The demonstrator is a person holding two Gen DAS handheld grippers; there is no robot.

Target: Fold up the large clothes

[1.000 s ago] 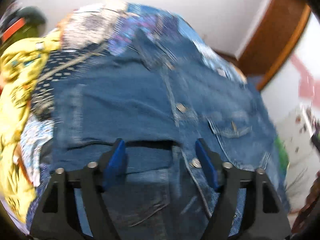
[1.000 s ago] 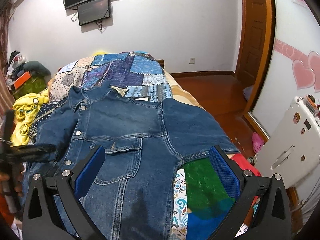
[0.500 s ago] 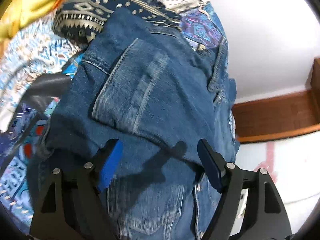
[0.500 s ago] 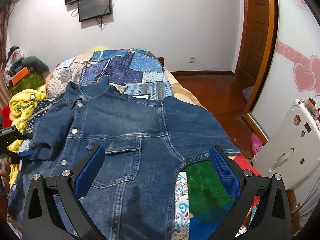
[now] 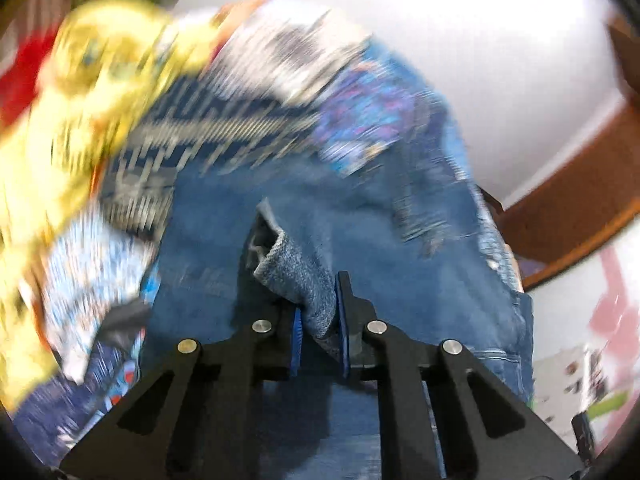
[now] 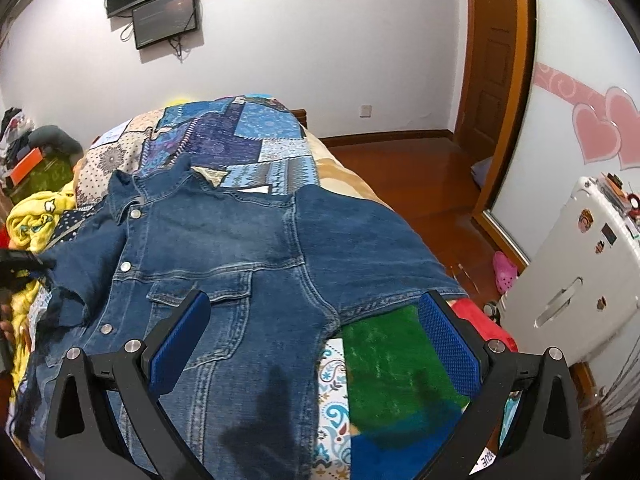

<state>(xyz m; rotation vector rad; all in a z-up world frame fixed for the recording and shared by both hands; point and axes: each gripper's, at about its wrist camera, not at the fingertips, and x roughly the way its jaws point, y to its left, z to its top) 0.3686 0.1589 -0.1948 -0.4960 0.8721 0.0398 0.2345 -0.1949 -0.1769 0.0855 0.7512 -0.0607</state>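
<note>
Left gripper (image 5: 318, 320) is clamped down on a bunched fold of the denim jacket (image 6: 224, 256), looks like the end of the sleeve (image 5: 296, 276) on that side, with the paler inside of the fabric poking up between the blue pads (image 5: 343, 320). That view is pretty smeared, so beyond the pinched cloth you mostly get blue denim spreading out ahead and a yellow garment (image 5: 80, 92) off to the left.

Right gripper (image 6: 316, 340) is a different story: jaws spread wide, nothing between them, hovering over the lower right part of the jacket without touching it as far as I can tell.

From that side the jacket is laid out front-up on the bed, collar (image 6: 160, 184) at the far end, snaps running down the placket, chest pocket just past the left finger. Its other short sleeve (image 6: 372, 252) is spread flat toward the right edge of the bed. Underneath is a patchwork quilt (image 6: 248, 140) in blues and purples, plus a green patch (image 6: 384, 360) right by the right finger.

Further out: a white suitcase (image 6: 576, 280) with stickers at the right, a pink shoe (image 6: 504, 270) on the wood floor, a wooden door (image 6: 496, 48), and a dark screen (image 6: 164, 0) mounted on the white wall.
</note>
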